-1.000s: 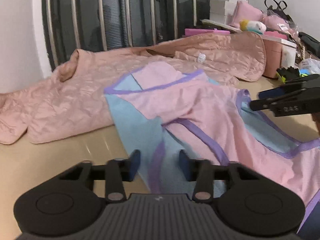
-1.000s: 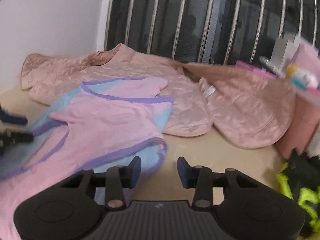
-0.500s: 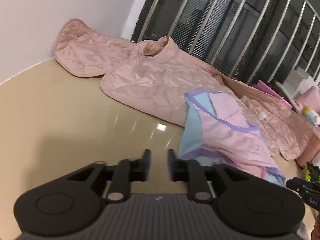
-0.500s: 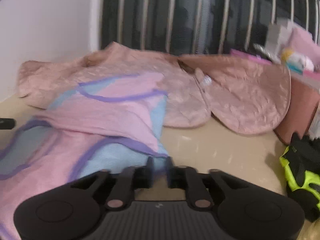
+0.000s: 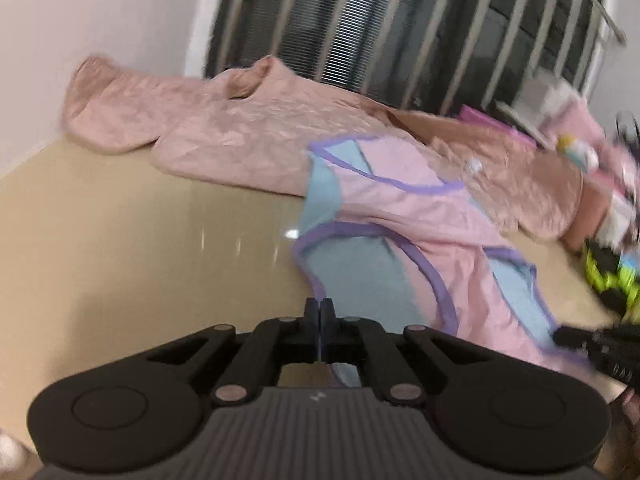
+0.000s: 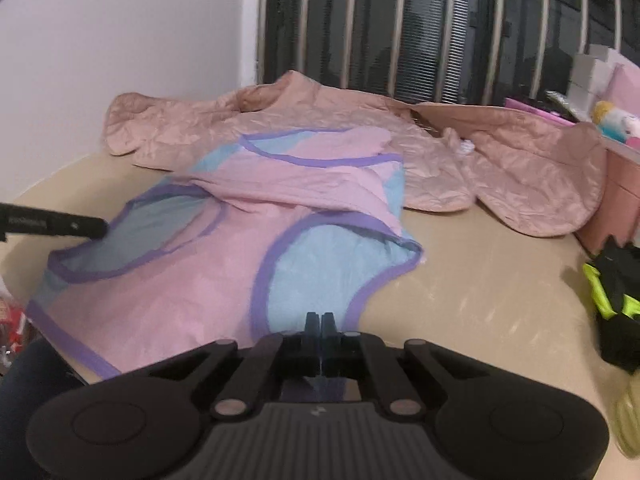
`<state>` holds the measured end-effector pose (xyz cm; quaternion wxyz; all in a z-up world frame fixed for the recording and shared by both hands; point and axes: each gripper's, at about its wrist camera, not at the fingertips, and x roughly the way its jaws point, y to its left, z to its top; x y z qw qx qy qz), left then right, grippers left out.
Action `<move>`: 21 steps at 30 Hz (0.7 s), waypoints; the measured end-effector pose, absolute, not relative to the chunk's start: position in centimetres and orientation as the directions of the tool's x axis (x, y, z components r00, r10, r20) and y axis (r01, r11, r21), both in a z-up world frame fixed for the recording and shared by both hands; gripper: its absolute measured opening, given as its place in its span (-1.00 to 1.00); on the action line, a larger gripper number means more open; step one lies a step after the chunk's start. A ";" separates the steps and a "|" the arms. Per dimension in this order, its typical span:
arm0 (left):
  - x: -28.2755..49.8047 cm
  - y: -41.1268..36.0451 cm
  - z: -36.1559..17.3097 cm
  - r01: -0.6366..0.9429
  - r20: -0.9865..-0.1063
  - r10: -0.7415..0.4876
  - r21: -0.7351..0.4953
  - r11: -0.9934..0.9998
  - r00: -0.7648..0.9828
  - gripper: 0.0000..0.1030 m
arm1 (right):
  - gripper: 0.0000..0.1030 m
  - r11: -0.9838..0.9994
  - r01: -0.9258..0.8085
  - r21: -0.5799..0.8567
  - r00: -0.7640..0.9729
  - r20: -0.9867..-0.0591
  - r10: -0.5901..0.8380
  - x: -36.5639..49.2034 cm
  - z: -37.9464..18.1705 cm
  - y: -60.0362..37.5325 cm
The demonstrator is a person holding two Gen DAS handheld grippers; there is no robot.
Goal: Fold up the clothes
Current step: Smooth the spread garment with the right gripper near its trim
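The left gripper (image 5: 319,312) is pinching shut on the near edge of the pink and blue top (image 5: 408,232). Its two fingers are pressing together, and a bit of blue cloth is showing just under them. The right gripper (image 6: 320,326) is pinching shut too, with its fingers squeezing the near purple-trimmed edge of the same top (image 6: 224,276).

The top is lying on the tan table (image 6: 480,300), spread out and a little bunched up. It is pink with blue inside and purple trim around the openings. Its far part is lying over a big pink quilted jacket (image 6: 420,148), which is stretching across the far side of the table, from the white wall (image 6: 120,32) on the left toward the right.

In the left wrist view, the right gripper (image 5: 600,344) is showing at the right edge, next to the top. In the right wrist view, the left gripper (image 6: 52,224) is poking in from the left edge, over the top's left side.

Behind the jacket, a dark window with silver bars (image 6: 440,28) is standing. On the right side of the table, a black and neon green cloth (image 6: 612,300) is sitting near a pink box (image 6: 616,208). A small soft toy (image 6: 612,120) is resting far on the right.
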<state>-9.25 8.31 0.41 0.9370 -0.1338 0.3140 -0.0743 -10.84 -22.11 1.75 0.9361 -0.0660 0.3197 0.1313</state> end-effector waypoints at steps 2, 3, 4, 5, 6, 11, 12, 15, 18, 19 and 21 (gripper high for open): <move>-9.8 9.4 0.1 0.021 -0.555 -0.243 -0.376 0.926 0.795 -0.98 | -1.00 0.964 -0.265 -0.014 0.763 -0.615 0.201 -11.1 1.8 -22.9; -10.0 9.4 0.2 0.018 -0.559 -0.240 -0.373 0.928 0.793 -0.99 | -1.00 0.967 -0.256 -0.003 0.763 -0.614 0.200 -11.2 1.9 -23.1; -10.3 9.3 0.4 0.013 -0.561 -0.230 -0.363 0.932 0.795 -0.94 | -0.99 0.968 -0.252 -0.005 0.770 -0.606 0.198 -11.5 2.1 -23.1; -10.9 8.9 0.9 0.003 -0.553 -0.190 -0.321 0.947 0.811 -0.85 | -0.82 0.968 -0.249 -0.009 0.779 -0.595 0.195 -11.9 2.3 -23.0; -11.4 8.5 1.4 0.001 -0.541 -0.160 -0.283 0.959 0.825 -0.83 | -0.68 0.967 -0.254 -0.013 0.790 -0.580 0.200 -12.3 2.7 -23.0; -12.2 5.3 3.4 0.239 -0.476 -0.342 -0.264 0.934 0.810 -0.36 | -0.38 0.934 -0.355 0.045 0.775 -0.544 0.321 -12.6 3.3 -22.2; -11.9 4.2 3.3 0.278 -0.486 -0.370 -0.251 0.927 0.792 -0.36 | -0.40 0.932 -0.361 0.043 0.768 -0.553 0.323 -12.3 3.1 -21.8; -10.7 1.7 2.5 0.332 -0.539 -0.393 -0.211 0.919 0.745 -0.37 | -0.42 0.933 -0.359 0.028 0.755 -0.580 0.308 -11.4 2.1 -20.6; -9.9 0.4 1.8 0.359 -0.574 -0.405 -0.200 0.912 0.711 -0.57 | -0.51 0.932 -0.362 0.028 0.748 -0.588 0.308 -11.1 1.5 -20.1; -9.9 0.4 1.6 0.354 -0.578 -0.402 -0.201 0.913 0.710 -0.97 | -0.52 0.932 -0.361 0.030 0.748 -0.587 0.309 -11.1 1.4 -20.0; -10.0 0.6 1.2 0.344 -0.575 -0.399 -0.208 0.916 0.714 -1.00 | -0.88 0.928 -0.371 0.019 0.751 -0.582 0.312 -11.4 1.3 -19.7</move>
